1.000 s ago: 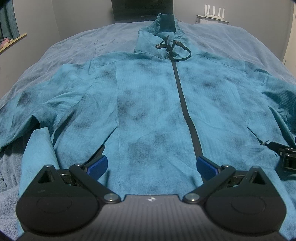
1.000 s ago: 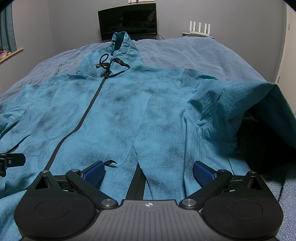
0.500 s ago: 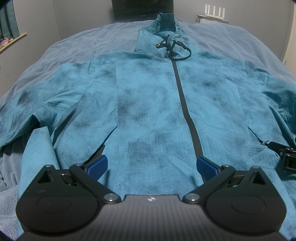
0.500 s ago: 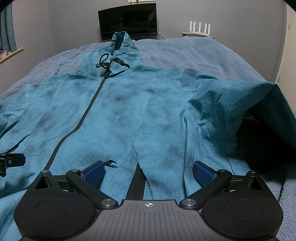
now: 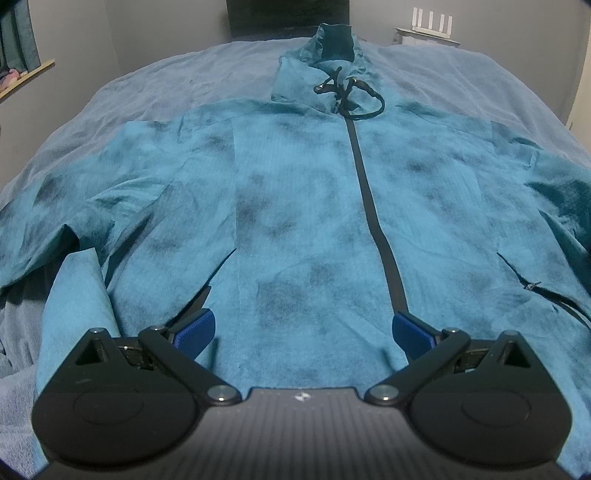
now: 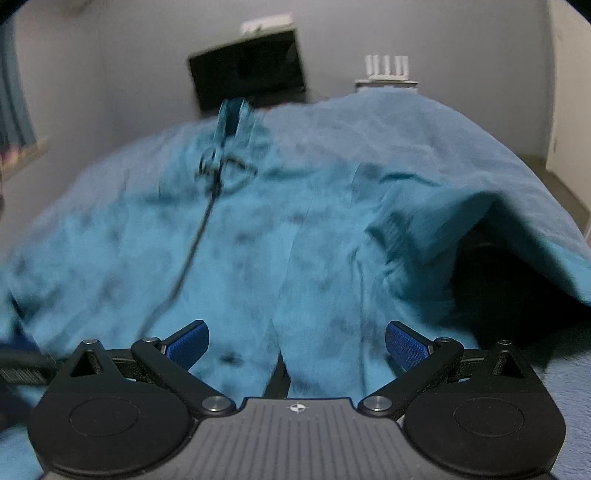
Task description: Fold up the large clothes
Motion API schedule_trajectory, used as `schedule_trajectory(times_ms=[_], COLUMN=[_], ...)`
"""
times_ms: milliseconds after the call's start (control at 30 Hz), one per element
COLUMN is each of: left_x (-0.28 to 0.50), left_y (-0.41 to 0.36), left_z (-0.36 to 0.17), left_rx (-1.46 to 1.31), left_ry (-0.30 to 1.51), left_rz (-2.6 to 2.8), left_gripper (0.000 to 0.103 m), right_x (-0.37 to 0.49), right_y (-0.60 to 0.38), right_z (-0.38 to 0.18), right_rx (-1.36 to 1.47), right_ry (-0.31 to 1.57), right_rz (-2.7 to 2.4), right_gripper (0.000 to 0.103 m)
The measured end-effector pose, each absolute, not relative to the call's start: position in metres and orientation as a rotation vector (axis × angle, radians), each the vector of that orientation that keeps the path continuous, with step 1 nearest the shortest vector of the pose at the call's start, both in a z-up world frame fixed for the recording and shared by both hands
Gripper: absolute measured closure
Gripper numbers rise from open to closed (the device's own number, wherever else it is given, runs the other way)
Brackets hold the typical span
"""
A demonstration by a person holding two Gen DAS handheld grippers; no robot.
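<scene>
Two low hem-end views, jacket (image 5: 303, 221) shared

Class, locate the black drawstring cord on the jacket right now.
In the left wrist view the drawstring cord lies looped at the teal jacket's collar, at the top of the black zipper, far from the open left tool.

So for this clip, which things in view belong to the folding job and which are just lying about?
Part of the job:
- teal mottled zip-up jacket, spread front-up
- blue-grey bed cover under it
- left gripper, fingers open
- right gripper, fingers open

Just lying about:
- black wall screen
- white router with antennas
- wooden ledge by the curtain
</scene>
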State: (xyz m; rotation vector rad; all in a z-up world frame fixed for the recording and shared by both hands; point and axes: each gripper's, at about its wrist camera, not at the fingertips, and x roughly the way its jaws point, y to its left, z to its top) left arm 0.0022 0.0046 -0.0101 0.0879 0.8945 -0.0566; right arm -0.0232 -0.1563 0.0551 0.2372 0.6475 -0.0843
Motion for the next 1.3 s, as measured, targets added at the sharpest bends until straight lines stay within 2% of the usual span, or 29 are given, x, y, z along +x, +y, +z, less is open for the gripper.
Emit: schedule_trajectory(times_ms=[200,367,433,500,633,733,833,867,900,1100,1300], left_x=[0.003,0.004,0.005,0.004,0.004,0.004,0.003,0.003,0.004,0.008,0.012], left_y=[0.007,0.008,0.008,0.008,0.007,0.008,0.009,0.01,0.012,0.018,0.02], left_z=[-0.007,-0.006,-0.006,-0.004,-0.004,-0.004,-0.002,0.0,0.001,0.006,0.006], left_rx=[0.072,0.066,0.065,0.065,0.068,0.066,0.059,0.058,0.054,-0.024,-0.062], left_ry=[0.902,0.906,0.906,0.904,0.9,0.901,0.892,0.888,0.884,0.877,0.876], left_rz=[-0.064,-0.066,-0.066,-0.064,-0.062,-0.061,-0.063,-0.063,-0.063,-0.132,-0.169], left_gripper=[0.0,0.0,0.0,0.0,0.0,0.0,0.0,0.0,0.0,0.0,0.0], right_x=[-0.061,-0.085,-0.093,-0.096,-0.101,-0.1,-0.091,-0.087,-0.085,-0.042,0.025], right_y=[-0.219,-0.283,-0.305,-0.327,-0.364,-0.382,-0.394,-0.398,-0.4,-0.368,-0.279], right_z=[0.083,0.071,0.063,0.056,0.05,0.051,0.052,0.052,0.054,0.104,0.159], right_rx=[0.468,0.687,0.758,0.8,0.87,0.812,0.698,0.684,0.665,0.364,0.122], right_ry=[0.552,0.585,0.581,0.543,0.454,0.393,0.355,0.347,0.332,0.199,0.102], right_rz=[-0.154,-0.311,-0.391,-0.462,-0.581,-0.669,-0.722,-0.721,-0.715,-0.591,-0.3], right_gripper=[0.0,0.0,0.004,0.014,0.019,0.033,0.057,0.078,0.089,0.094,0.094])
